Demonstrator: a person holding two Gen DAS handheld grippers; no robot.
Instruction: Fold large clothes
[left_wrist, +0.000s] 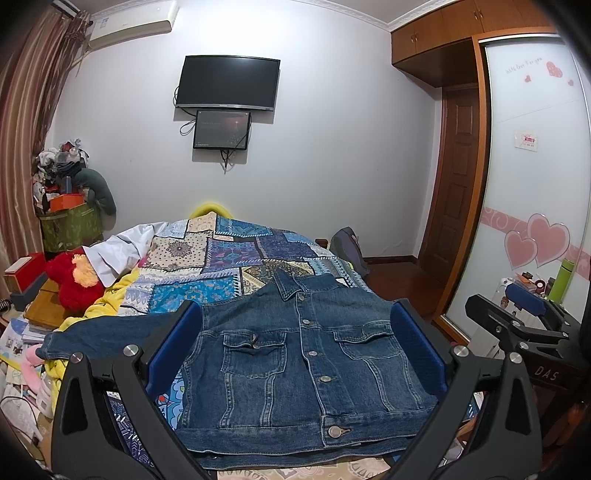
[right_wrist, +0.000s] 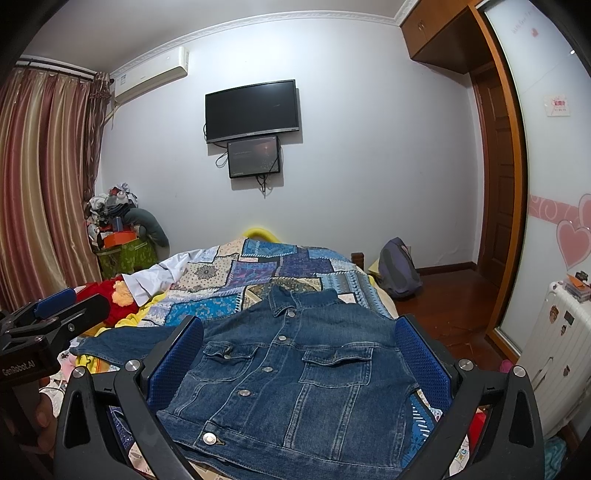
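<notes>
Blue-padded fingers of the left hand-held gripper stand spread wide, holding nothing, with the dark blue denim jacket showing between them. That jacket lies front up and buttoned on the bed's blue patchwork quilt, collar toward the far wall, one sleeve stretched out to the left. From the other camera, the right hand-held gripper is likewise spread wide and empty above the jacket. A red plush toy sits at the bed's left edge.
</notes>
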